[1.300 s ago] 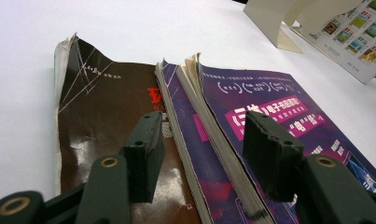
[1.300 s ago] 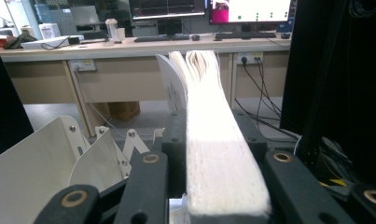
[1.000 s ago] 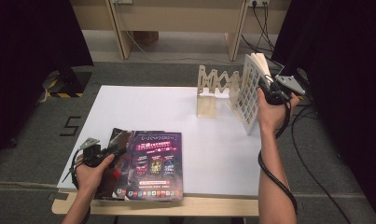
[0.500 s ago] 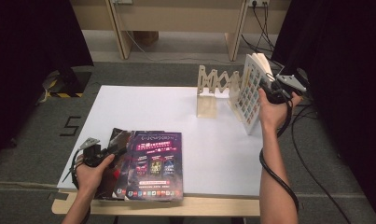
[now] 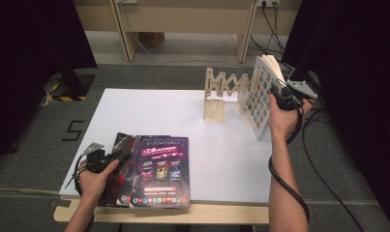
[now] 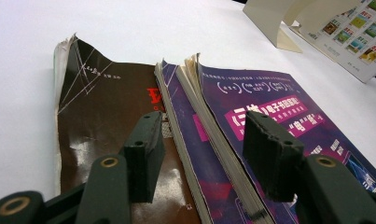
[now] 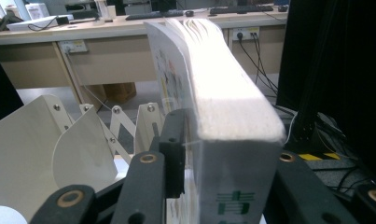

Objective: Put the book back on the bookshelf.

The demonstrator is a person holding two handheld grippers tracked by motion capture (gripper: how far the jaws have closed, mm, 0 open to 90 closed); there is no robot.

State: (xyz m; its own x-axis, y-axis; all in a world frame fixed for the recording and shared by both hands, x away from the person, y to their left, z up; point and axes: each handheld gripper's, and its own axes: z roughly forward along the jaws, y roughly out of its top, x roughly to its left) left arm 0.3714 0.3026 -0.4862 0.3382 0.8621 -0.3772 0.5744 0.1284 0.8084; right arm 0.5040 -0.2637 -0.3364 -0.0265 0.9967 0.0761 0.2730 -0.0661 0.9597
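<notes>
Books, four. Three lay overlapped at the table's near left edge: one brown book, two purple books. Left gripper hovered over them, unclenched, gripping nothing. One wooden accordion rack stood far right of centre. Just right of it, one thick upright book, grasped by the right gripper, its jaws having just been closing. Wide bare tabletop between.
</notes>
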